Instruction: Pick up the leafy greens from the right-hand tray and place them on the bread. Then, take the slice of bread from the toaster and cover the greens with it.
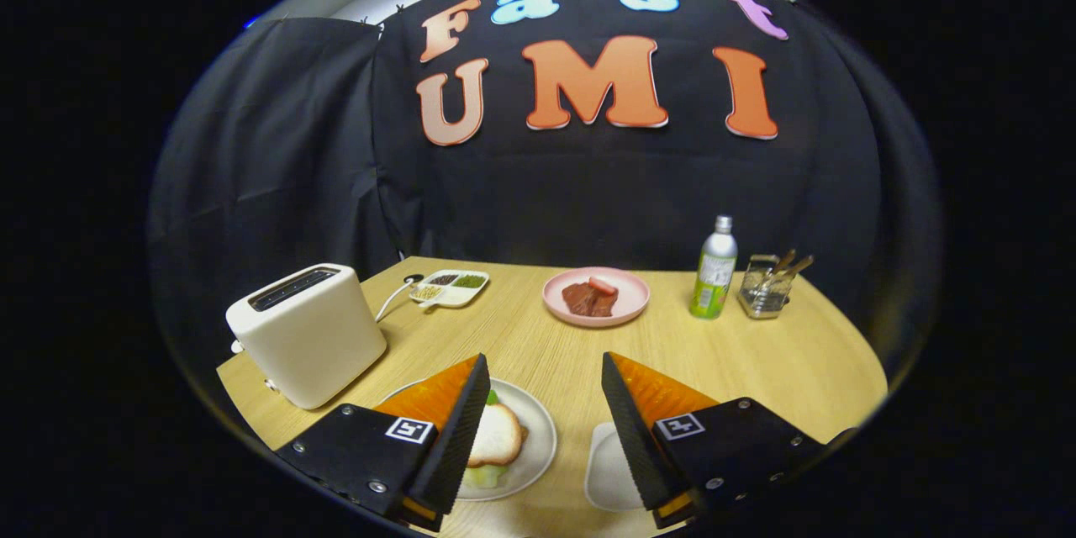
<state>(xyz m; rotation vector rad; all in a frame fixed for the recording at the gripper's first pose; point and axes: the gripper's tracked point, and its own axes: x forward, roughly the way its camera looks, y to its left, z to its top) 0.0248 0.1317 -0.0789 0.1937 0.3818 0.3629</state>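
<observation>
- The gripper (545, 424) hangs above the near edge of the wooden table (756, 361), its two black fingers (458, 437) spread wide apart and holding nothing.
- Below the left finger sits a white plate (538, 445). On it lies a slice of bread (496, 435), with leafy greens (483, 475) poking out from under it at the near side and a bit of green at the far side too. The finger hides the left part of the plate.
- Just inside the right finger is a white tray (607, 471), partly hidden by that finger; the part I can see is bare.
- A cream toaster (307, 334) stands to the left of the plate, its slot on top dark; I cannot tell whether anything is in it.
- Beyond the toaster lies a divided white dish (450, 287) with dark, green and pale fillings, and a white cable (391, 296) runs beside it.
- Farther back, past the gap between the fingers, a pink plate (596, 296) carries reddish-brown pieces of meat.
- To the right of it stands a green bottle (714, 279) with a white cap, and next to that a metal mesh holder (763, 290) with utensil handles sticking out.
</observation>
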